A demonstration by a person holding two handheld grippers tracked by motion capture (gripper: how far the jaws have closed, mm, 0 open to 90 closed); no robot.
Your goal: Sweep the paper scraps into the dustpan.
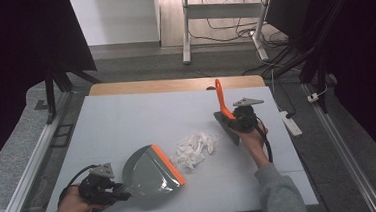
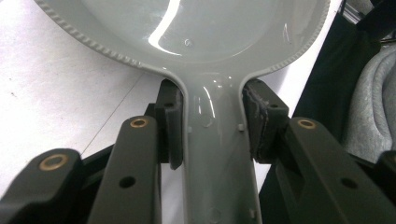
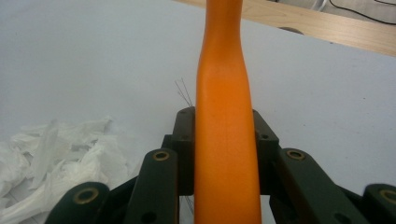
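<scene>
A grey dustpan [image 1: 148, 173] with an orange lip lies on the white table at the front left, its mouth facing a heap of torn white paper [image 1: 195, 148]. My left gripper [image 1: 112, 190] is shut on the dustpan's handle [image 2: 217, 154], pads pressed to both sides. My right gripper [image 1: 238, 118] is shut on the orange handle [image 3: 225, 140] of a hand brush [image 1: 225, 114]. The brush's dark head rests on the table just right of the paper [image 3: 56, 163], handle pointing up and away.
The white table top [image 1: 127, 125] has a wooden strip [image 1: 174, 85] along its far edge. A white power strip [image 1: 292, 124] lies on the floor to the right. Metal desk legs and cables stand beyond the table.
</scene>
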